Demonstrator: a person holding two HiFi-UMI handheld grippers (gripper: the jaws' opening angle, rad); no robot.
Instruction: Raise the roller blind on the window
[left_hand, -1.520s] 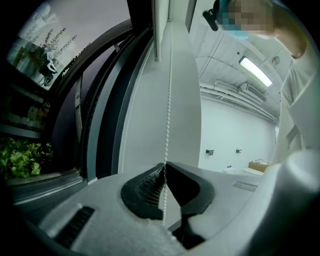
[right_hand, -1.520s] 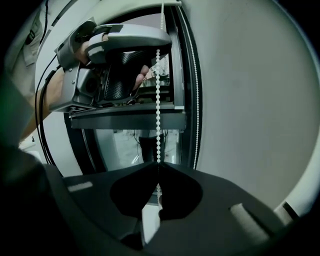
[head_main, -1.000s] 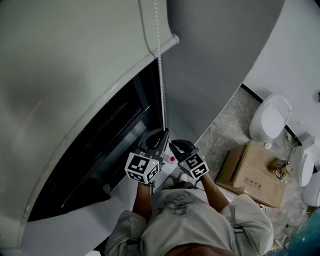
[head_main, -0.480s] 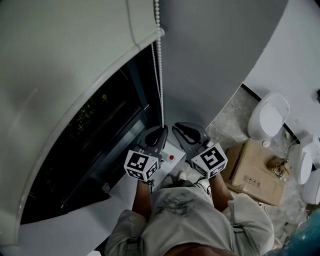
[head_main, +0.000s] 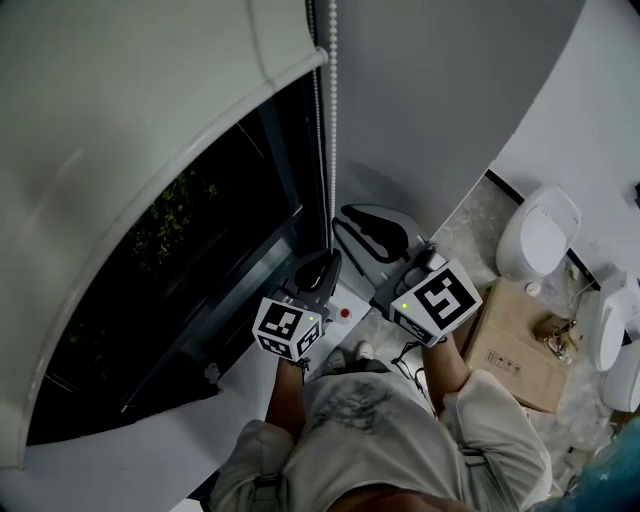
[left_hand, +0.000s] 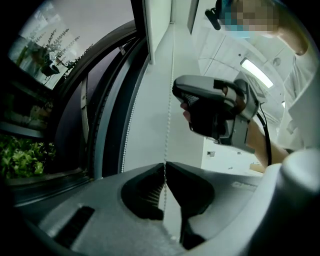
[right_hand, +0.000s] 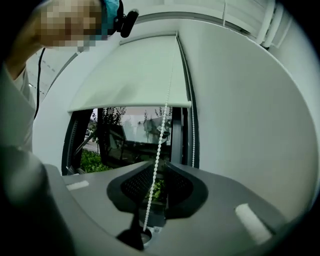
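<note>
The left gripper (head_main: 322, 268) is seen with its fingers pressed together on the bead chain (head_main: 332, 120), which is pinched right at the fingertips. In the left gripper view, the chain (left_hand: 170, 100) is seen rising straight up from the closed tips of the left gripper (left_hand: 164, 164), and a second strand (left_hand: 127, 135) hangs free, off to the left of the fingers, beside the dark window frame (left_hand: 107, 100).

The right gripper (head_main: 352, 228) is held higher on the same chain, just above and beside the left fingers, with its fingers spread. In the right gripper view, the chain (right_hand: 162, 125) is seen running down through the gap between the fingers of the right gripper (right_hand: 161, 164) without being clamped; the glass can be seen through the gap on either side of it. The other strand (right_hand: 193, 135) hangs to the right of these fingers.

The roller blind (right_hand: 130, 75) is seen well above both pairs of fingers, partly raised, with its bottom bar (right_hand: 130, 106) across the upper part of the window (right_hand: 135, 130). In the head view, the blind (head_main: 150, 90) covers the upper left, and dark glass (head_main: 200, 250) is exposed below it, to the left of the fingers. A toilet (head_main: 540, 235) and a cardboard box (head_main: 510, 345) stand on the floor, well apart from the fingers, behind the right gripper.
</note>
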